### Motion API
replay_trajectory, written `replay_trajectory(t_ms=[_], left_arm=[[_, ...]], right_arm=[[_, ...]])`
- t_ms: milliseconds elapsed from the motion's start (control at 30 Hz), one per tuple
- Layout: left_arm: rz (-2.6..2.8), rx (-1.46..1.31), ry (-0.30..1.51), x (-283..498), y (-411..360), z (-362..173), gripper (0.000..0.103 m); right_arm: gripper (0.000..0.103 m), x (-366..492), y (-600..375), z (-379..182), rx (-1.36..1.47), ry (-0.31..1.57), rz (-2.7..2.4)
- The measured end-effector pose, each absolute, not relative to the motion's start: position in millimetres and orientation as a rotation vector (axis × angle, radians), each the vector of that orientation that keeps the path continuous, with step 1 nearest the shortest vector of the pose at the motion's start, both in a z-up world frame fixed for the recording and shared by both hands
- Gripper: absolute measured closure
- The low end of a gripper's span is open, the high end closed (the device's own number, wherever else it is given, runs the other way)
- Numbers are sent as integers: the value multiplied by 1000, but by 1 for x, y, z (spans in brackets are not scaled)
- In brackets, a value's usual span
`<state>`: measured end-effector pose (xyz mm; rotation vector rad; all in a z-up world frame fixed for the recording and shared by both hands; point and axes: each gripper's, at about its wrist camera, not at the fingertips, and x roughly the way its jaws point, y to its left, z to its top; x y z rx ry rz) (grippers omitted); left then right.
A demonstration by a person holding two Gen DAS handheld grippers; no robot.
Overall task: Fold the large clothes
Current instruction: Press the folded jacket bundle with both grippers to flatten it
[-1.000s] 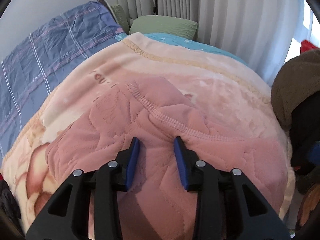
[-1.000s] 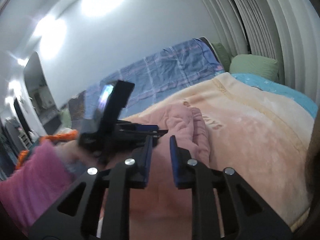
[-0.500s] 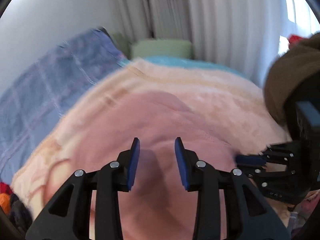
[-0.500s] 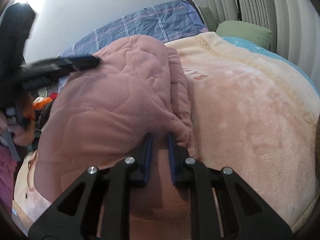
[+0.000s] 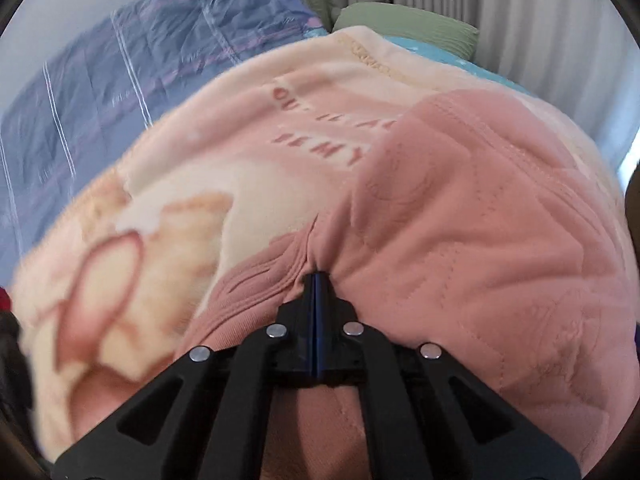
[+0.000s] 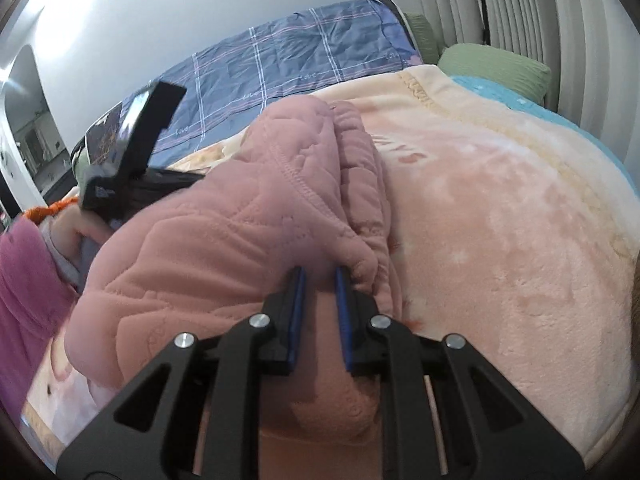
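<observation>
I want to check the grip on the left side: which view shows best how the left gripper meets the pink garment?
The left wrist view: the left gripper sits with its blue pads together, puckered folds of the pink quilted garment gathered at their tips. The right wrist view shows only its black body, its fingers hidden behind the garment's raised bulk.

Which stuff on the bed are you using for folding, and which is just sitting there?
For the folding:
pink quilted top
left tongs, pinched shut on its edge
right tongs, closed on a fold

Just sitting there:
peach blanket under the top
blue checked quilt
green pillow
curtains
</observation>
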<state>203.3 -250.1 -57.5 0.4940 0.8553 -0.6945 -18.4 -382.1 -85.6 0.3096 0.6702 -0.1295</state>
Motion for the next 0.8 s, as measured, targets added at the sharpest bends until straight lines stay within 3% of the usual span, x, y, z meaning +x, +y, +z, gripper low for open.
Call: replay_trajectory(t_ms=[133,233,300,367,500,667,800], left_arm=[[-732,464,745,184,-239,-9,103],[-900,329,700,169,-239,32,92],[-956,381,664,155,-259,40,85],[-968,474,664,149,-286,28,75],[-814,718,789,171,-344,-50,73],[-745,774,728,166,-353,-51,75],[-762,702,614,144,-317,-19,74]], right_arm=[[88,-21,-383,-85,325,667,-148],[88,-20,-375,-83,279,657,-182],[88,-18,-374,-82,283,658,-197],[88,-18,-372,-81,276,660,-205],[88,-15,-372,-84,276,667,-218],[88,-7,-382,-85,305,696,-211],[88,-13,-377,-82,284,685,-193]])
